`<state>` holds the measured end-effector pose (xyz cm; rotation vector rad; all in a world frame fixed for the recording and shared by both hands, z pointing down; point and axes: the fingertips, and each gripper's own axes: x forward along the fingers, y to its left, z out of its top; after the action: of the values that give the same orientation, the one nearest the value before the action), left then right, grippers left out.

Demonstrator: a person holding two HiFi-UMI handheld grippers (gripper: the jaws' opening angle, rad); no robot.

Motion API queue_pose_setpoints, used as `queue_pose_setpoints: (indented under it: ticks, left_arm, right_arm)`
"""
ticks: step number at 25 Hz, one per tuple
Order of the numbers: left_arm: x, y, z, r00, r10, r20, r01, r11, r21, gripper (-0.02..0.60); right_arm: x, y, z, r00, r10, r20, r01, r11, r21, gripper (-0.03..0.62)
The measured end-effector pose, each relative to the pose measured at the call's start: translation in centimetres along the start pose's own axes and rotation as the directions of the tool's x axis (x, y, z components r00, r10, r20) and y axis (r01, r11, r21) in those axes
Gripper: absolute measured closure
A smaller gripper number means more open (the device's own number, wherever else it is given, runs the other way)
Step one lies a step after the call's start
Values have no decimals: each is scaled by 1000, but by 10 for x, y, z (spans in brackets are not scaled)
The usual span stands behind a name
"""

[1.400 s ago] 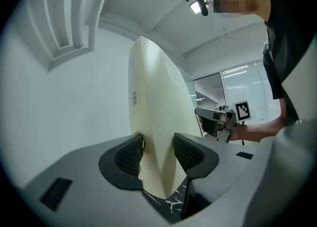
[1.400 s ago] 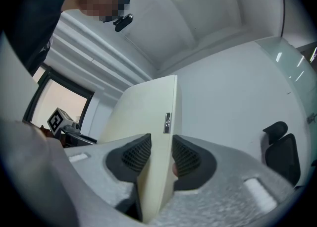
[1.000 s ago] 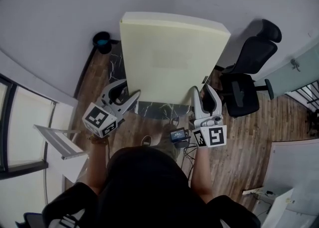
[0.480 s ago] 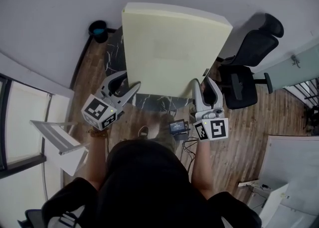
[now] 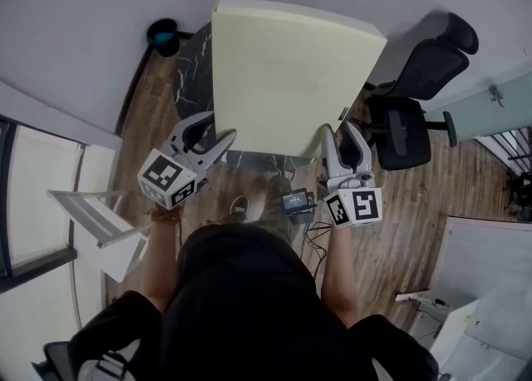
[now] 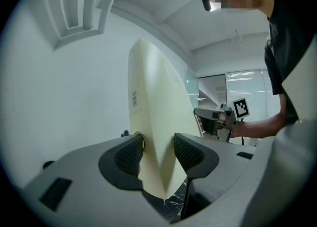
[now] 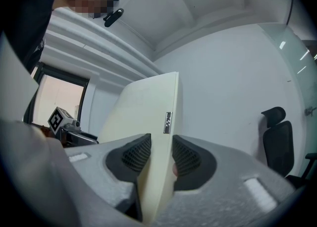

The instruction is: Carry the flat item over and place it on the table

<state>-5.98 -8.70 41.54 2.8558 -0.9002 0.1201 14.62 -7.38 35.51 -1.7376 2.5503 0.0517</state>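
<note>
Head view: foam slab [image 5: 291,71] now covers more of the desk [image 5: 184,71], with left gripper [image 5: 214,131] and right gripper [image 5: 339,133] fingers clenched on its near corners; set-down looks close.

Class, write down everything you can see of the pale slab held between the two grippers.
The slab is a thick, pale cream rectangle, seemingly foam, plain but for a small label on one edge. Broad face up, it is held over a dark marbled table. The left gripper and right gripper each clamp a near corner.
</note>
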Motion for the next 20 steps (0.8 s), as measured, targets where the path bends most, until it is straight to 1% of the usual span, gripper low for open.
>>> queue_pose_setpoints:
  ticks: [9,20]
  left_arm:
    - [-6,-5,-25,1000,2,-31,-3,999,-34,385]
    - [-6,-17,-53,995,-19,-100,12,997,-72,385]
  right_arm:
    - [-8,5,-24,998,13,-58,-12,1000,16,462]
    - [-19,0,-57,991,21,-132,-13,998,63,461]
